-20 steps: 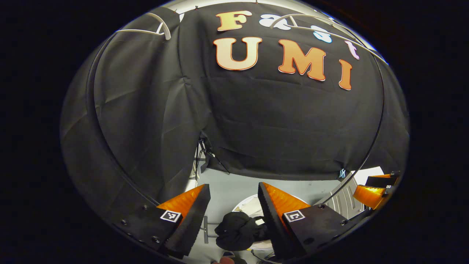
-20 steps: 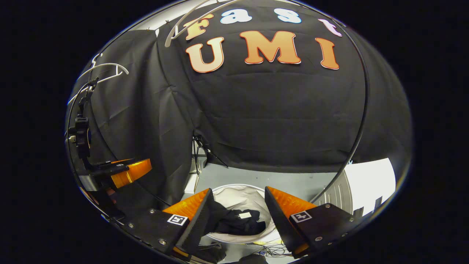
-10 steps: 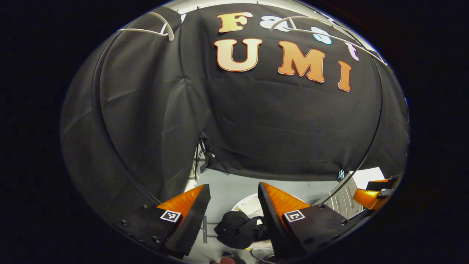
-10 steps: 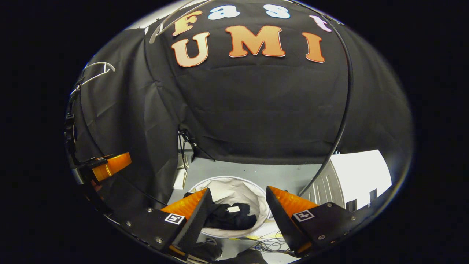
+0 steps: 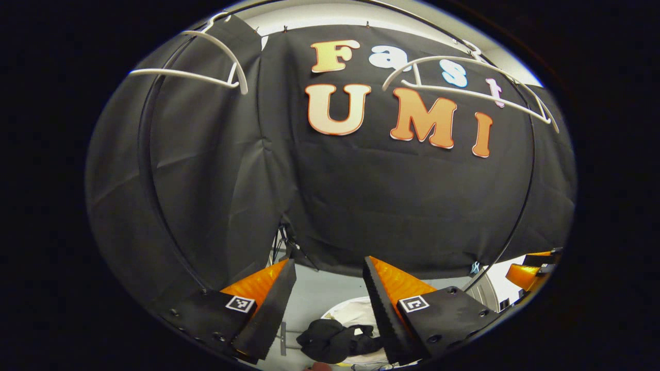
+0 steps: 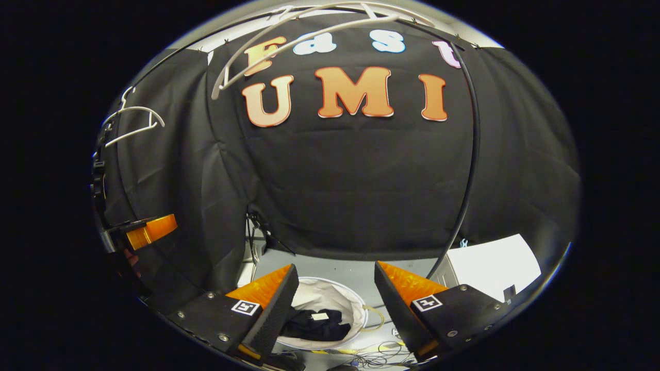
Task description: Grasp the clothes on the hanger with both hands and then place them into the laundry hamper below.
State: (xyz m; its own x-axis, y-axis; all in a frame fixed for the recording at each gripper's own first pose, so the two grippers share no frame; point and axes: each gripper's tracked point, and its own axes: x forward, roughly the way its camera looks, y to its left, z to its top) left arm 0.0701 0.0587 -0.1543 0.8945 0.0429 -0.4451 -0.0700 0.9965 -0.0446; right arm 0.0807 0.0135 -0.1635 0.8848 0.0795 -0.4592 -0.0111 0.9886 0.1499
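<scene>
Your left hand-held gripper (image 5: 327, 268) is spread wide with nothing between its fingers, and your right hand-held gripper (image 6: 335, 273) is the same: open and empty. Both are up above the laundry hamper (image 6: 356, 314), which stands on the grey floor (image 6: 335, 270) below. The dark clothes (image 6: 312, 325) lie bunched inside the hamper's white lining; in the left gripper view you see the clothes (image 5: 332, 344) draped at the hamper's (image 5: 356, 312) near edge. Two bare white hangers (image 5: 198, 74) hang overhead on the black rail (image 6: 472, 154), well apart from each other. Loose cables (image 6: 376, 355) lie on the floor beside the hamper.
</scene>
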